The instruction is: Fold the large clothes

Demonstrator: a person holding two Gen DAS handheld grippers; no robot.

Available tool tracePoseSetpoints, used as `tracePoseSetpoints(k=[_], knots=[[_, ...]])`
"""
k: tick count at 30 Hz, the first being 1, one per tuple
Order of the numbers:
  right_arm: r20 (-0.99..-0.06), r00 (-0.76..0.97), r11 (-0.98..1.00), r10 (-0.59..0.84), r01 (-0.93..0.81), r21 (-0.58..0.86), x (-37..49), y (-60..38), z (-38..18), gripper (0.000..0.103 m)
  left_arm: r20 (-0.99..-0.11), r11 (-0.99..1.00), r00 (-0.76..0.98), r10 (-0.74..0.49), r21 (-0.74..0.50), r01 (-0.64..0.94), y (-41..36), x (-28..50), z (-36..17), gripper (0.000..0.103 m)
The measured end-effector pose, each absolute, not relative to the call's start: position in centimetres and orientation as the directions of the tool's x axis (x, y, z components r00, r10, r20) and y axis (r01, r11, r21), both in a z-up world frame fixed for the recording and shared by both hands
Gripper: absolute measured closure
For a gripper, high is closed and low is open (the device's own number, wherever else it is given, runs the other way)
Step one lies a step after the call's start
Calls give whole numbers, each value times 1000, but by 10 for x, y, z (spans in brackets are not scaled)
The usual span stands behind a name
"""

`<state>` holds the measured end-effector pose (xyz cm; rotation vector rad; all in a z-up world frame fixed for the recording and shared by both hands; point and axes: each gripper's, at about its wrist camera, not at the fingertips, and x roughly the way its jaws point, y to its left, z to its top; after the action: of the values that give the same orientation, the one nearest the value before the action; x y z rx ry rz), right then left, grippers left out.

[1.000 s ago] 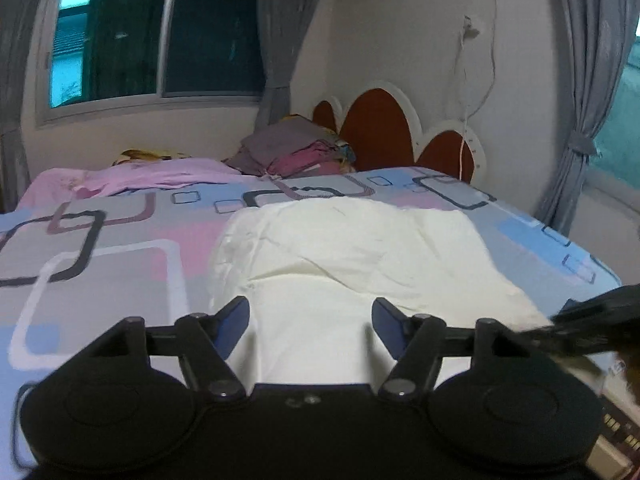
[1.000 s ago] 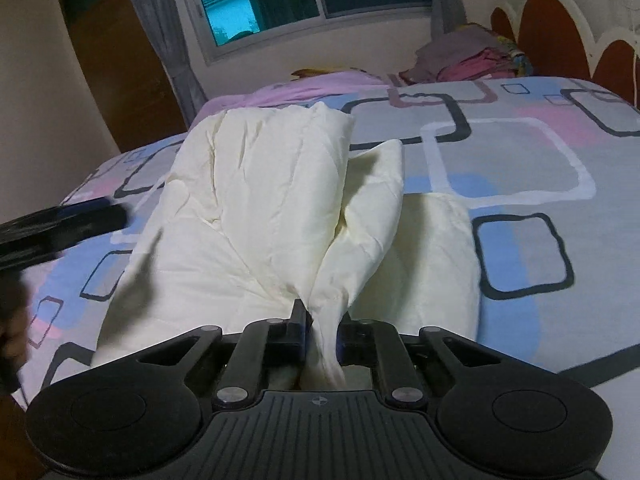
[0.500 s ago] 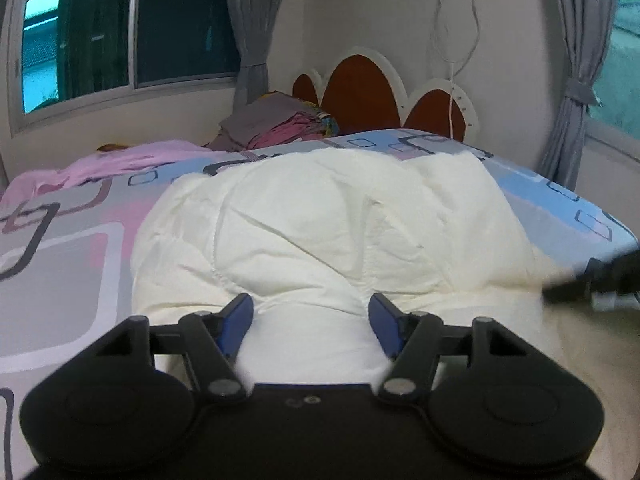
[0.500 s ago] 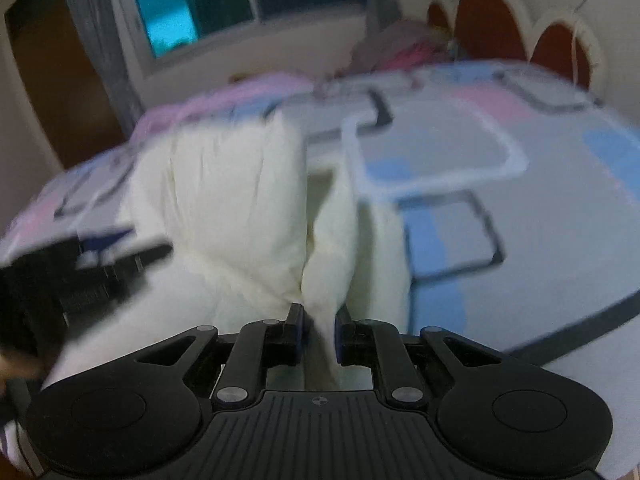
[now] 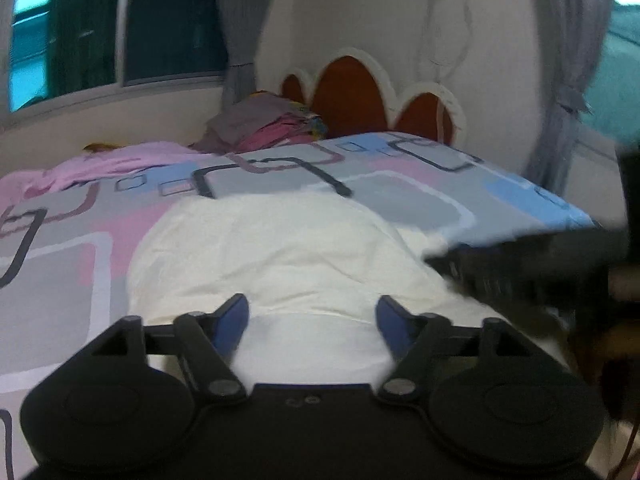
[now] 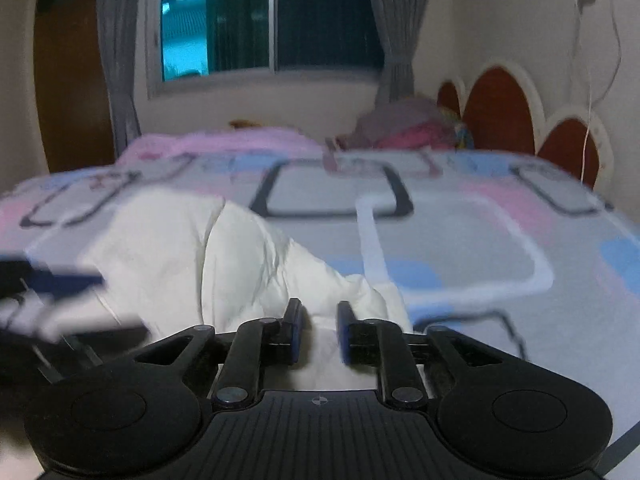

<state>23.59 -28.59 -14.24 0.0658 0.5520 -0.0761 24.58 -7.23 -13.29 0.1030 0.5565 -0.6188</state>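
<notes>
Right in front of both grippers, a big cream-white cloth [image 5: 280, 256] lies in a puffy heap on the bed [image 5: 420, 196], which has a sheet with squares of blue, pink and grey. The left gripper [image 5: 312, 316] sits low over the near edge of the cloth. Its jaws are wide apart and opening more, and they hold nothing; the cloth just lies under and past them. The right gripper [image 6: 318, 320] is also down at the near edge. Its jaws are opening, with a narrow gap, and a bump of the white cloth shows in that gap, but the blue pads do not seem to squeeze it, so it looks let go. From the left gripper, the right one shows as a dark blur off to the right side, just beside the cloth. Far ahead of both grippers, by the headboard [image 5: 348, 92], is a pile of other clothes [image 5: 264, 124], and a pink cloth [image 5: 108, 160] lies ahead and to the left. The white cloth looks soft, floppy and light, with thick folds that will sag and slide if lifted from the middle. I think the best place to grab is a corner or a flat edge, one in each gripper, pinching only the layers you want so the fold stays neat.
</notes>
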Motion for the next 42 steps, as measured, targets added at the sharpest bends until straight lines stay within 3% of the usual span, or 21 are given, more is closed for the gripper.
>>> tracePoseSetpoints(k=[1, 4, 11, 16, 21, 23, 24, 25, 28, 36, 40, 41, 42], knots=[[-524, 849, 993, -77, 113, 37, 237, -287, -148, 51, -527, 832, 685, -503, -81, 549, -70, 251, -135, 17], [-554, 831, 976, -54, 160, 145, 244, -305, -166, 36, -527, 858, 704, -476, -104, 502, -67, 261, -147, 14], [-571, 821, 941, 8, 187, 283, 252, -329, -192, 36, -525, 872, 721, -453, -94, 480, -82, 269, -165, 14], [-597, 802, 943, 17, 186, 276, 248, -335, -166, 36, -556, 877, 722, -411, -24, 480, -86, 263, -152, 14], [-502, 865, 975, 3, 108, 192, 219, -321, -118, 36, -532, 893, 744, -404, -55, 446, -66, 246, -128, 13], [-470, 882, 986, 14, 67, 154, 204, -308, -105, 41, -517, 896, 756, -402, -51, 441, -56, 232, -120, 13], [-468, 883, 988, 30, 46, 148, 199, -303, -102, 55, -514, 897, 759, -400, -49, 440, -52, 224, -117, 13], [-470, 882, 989, 39, 33, 143, 196, -298, -102, 62, -512, 900, 763, -394, -48, 432, -46, 215, -115, 13], [-498, 867, 996, 24, 23, 88, 188, -285, -115, 62, -523, 901, 753, -400, -74, 427, -37, 195, -117, 13], [-594, 804, 989, -16, 100, 109, 199, -290, -170, 63, -589, 909, 718, -371, -72, 411, -56, 196, -148, 11], [-622, 783, 982, 20, 101, 158, 200, -302, -153, 62, -635, 907, 673, -379, -111, 406, -49, 206, -138, 10], [-623, 781, 978, 31, 104, 178, 199, -307, -145, 57, -642, 909, 667, -378, -122, 398, -46, 206, -135, 10], [-619, 785, 975, 20, 121, 184, 197, -311, -137, 35, -649, 912, 662, -375, -129, 391, -43, 207, -131, 10]])
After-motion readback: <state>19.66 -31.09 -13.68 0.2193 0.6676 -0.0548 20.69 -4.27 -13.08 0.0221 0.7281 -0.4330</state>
